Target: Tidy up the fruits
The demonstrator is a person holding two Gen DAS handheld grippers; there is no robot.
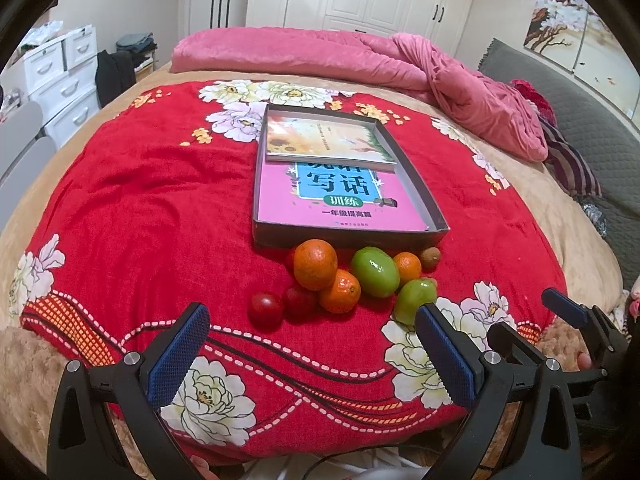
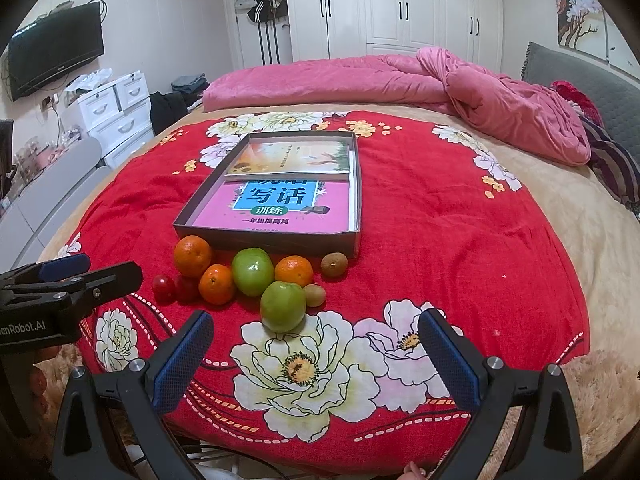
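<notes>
Both grippers, left gripper (image 1: 312, 354) and right gripper (image 2: 316, 356), spread wide and empty above red blanket (image 1: 160, 200), fruit cluster (image 2: 248, 280) ahead beside shallow box (image 2: 276, 240).

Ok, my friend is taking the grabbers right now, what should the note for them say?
Left gripper: open, empty, low over the red blanket near the tomatoes.
Right gripper: open, empty, facing the nearest green fruit.
All the fruit lies in a bunch on the blanket just in front of the box: three oranges, two green fruits, at least two tomatoes, two small brown fruits.
The box holds only books.
Done: nothing sorted yet.
Left: every fruit.
</notes>
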